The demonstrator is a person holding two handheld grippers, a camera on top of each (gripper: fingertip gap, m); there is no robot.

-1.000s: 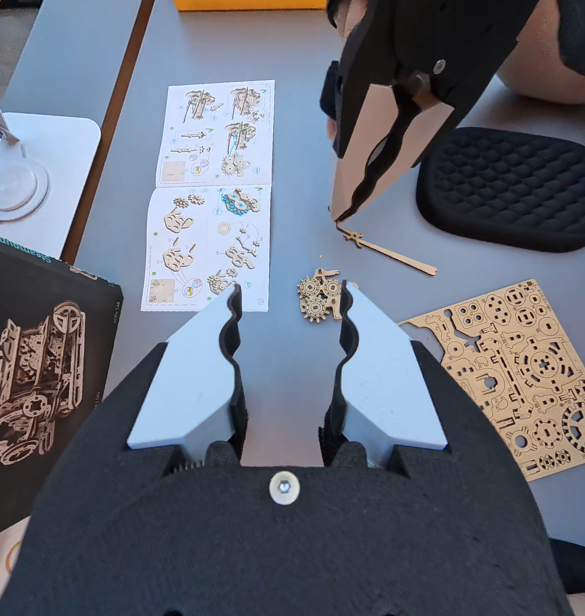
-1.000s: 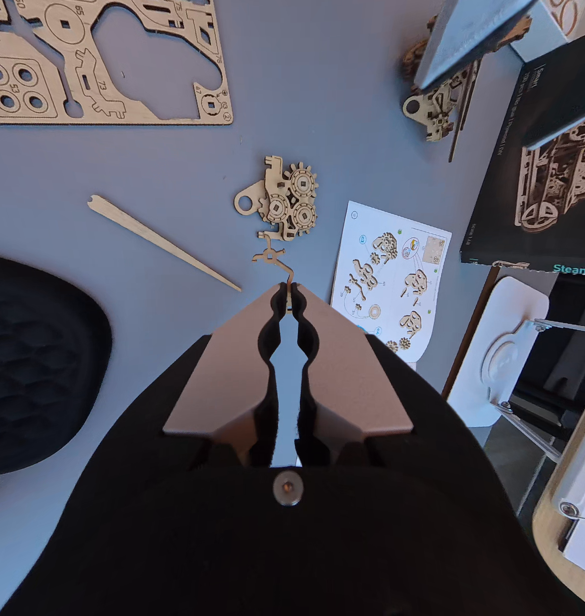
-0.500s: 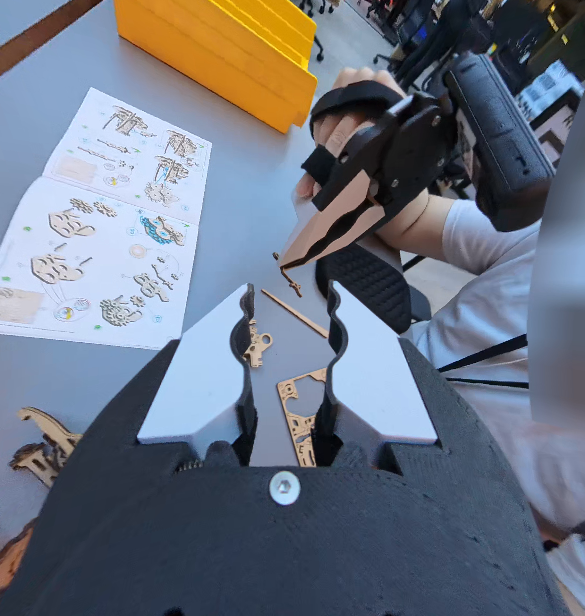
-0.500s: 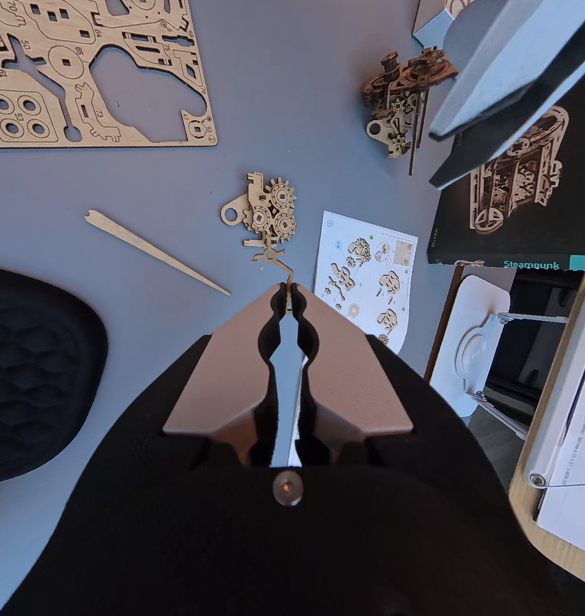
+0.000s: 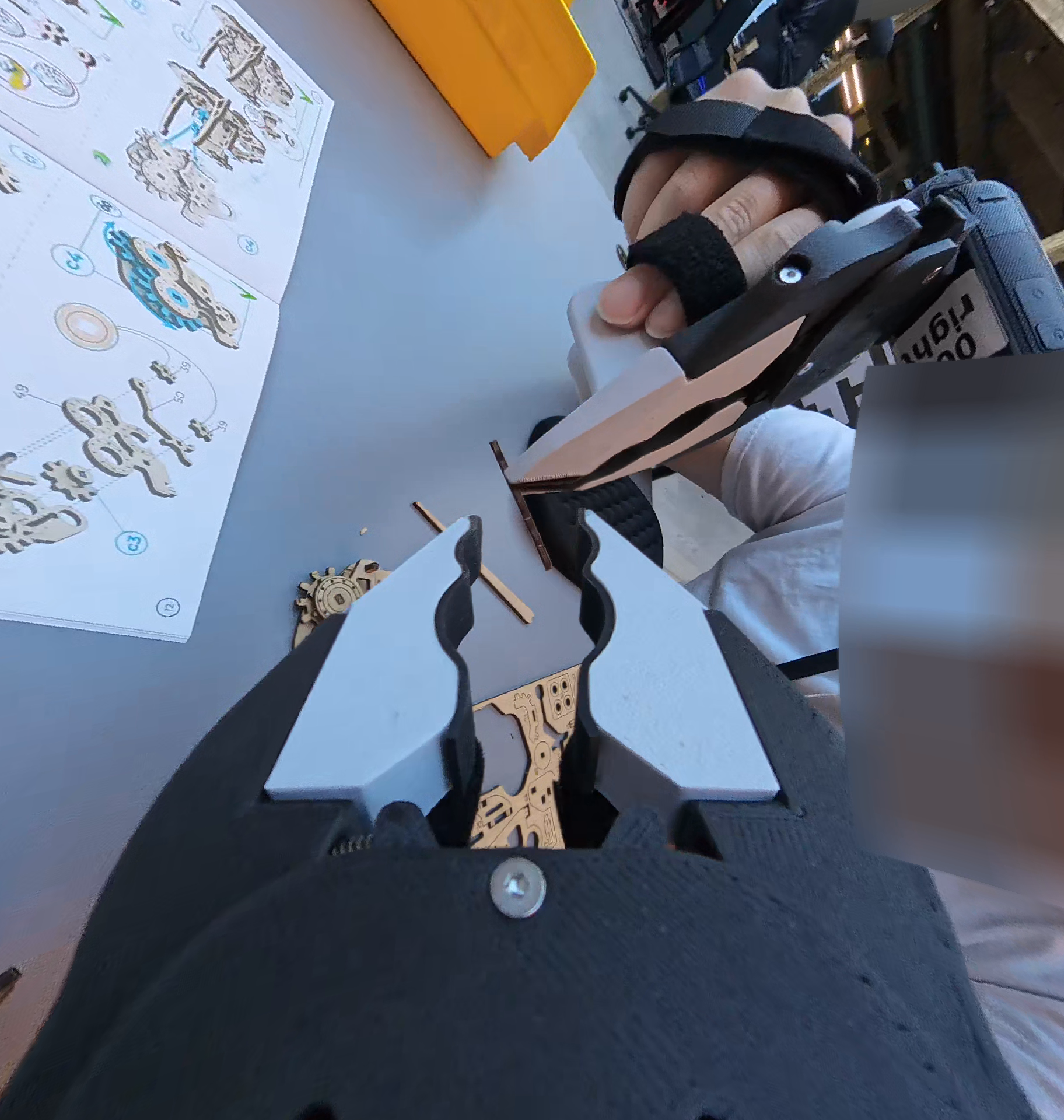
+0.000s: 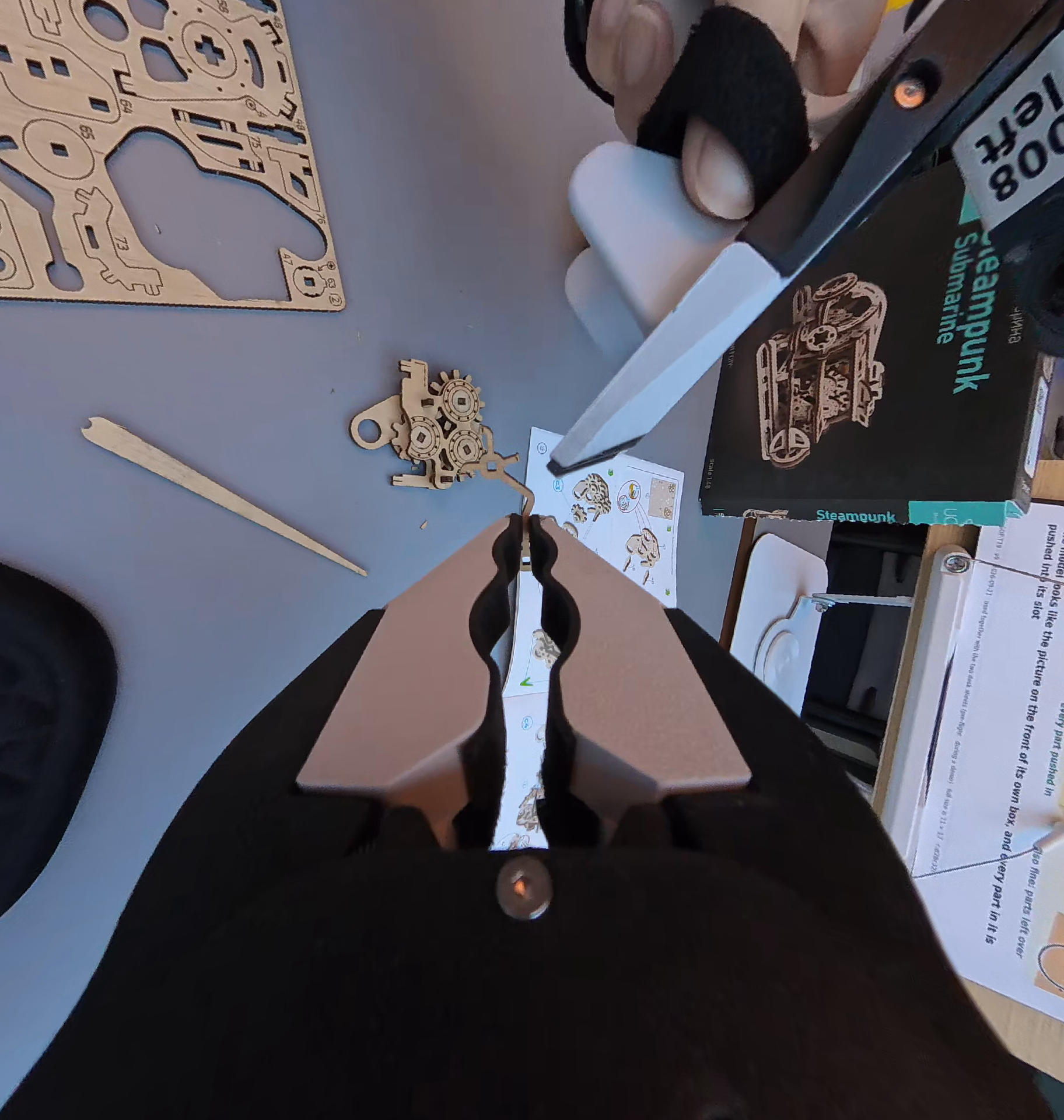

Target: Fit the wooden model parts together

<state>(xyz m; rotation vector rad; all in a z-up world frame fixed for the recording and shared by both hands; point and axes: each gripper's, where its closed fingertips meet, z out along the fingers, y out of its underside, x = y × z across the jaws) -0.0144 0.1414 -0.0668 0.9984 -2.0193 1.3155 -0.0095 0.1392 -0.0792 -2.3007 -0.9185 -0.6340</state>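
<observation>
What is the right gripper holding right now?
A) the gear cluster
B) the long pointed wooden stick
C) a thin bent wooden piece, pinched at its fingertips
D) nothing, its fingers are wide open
C: in the right wrist view the right gripper is shut on the thin bent wooden piece, while the pointed stick and gear cluster lie on the table.

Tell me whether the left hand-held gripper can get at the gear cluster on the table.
Probably yes: the left hand-held gripper is open and empty, and the gear cluster lies flat with bare table around it. Only the right hand-held gripper's thin part crowds one edge.
</observation>
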